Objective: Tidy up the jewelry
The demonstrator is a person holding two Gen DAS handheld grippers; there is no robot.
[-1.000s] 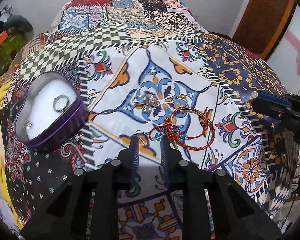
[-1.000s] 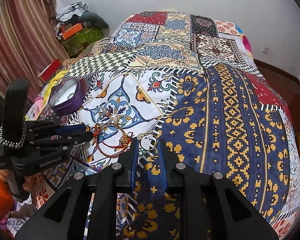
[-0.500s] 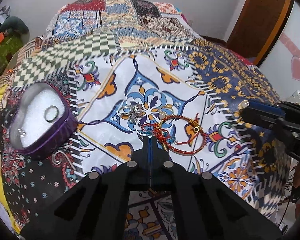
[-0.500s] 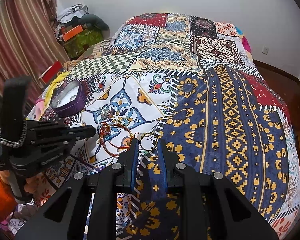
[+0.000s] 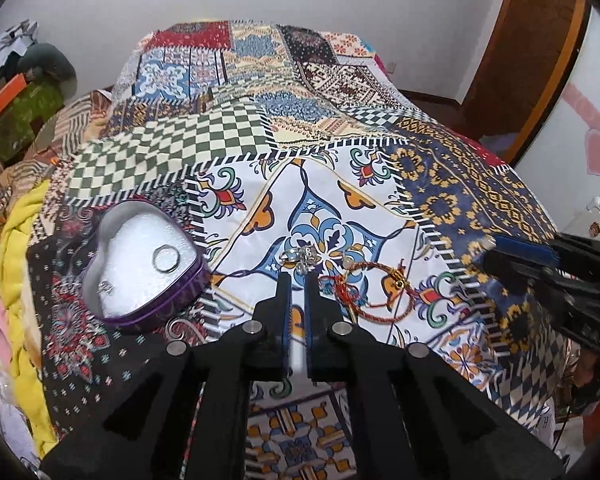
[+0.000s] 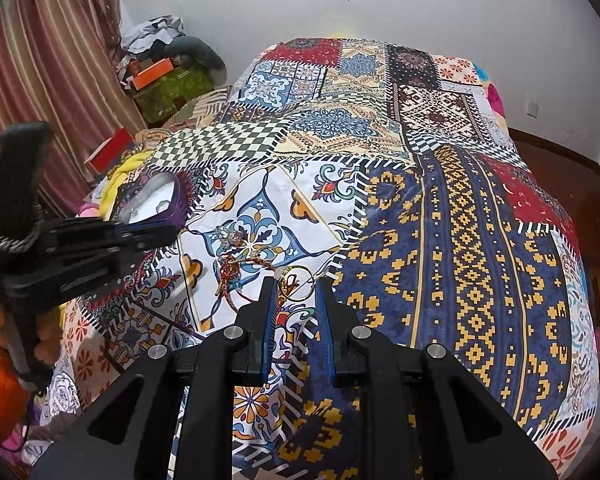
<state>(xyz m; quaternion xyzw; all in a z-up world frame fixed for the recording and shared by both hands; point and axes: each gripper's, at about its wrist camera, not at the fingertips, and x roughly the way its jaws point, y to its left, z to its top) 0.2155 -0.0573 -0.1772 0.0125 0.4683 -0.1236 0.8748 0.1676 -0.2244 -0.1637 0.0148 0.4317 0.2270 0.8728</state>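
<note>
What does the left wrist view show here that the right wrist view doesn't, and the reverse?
Only the left wrist view shows the silver ring plainly inside the heart-shaped tin, and the wooden door. Only the right wrist view shows the gold ring between the open right gripper fingers, plus the striped curtain. Both show the patchwork bedspread, the red thread bracelet, the silver jewelry cluster and the tin.

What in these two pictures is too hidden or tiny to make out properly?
- Left wrist view: the small item in the heart-shaped tin is too small to identify.
- Left wrist view: the silver cluster is a blurred tangle.
- Right wrist view: the left gripper hides part of the tin.
</note>
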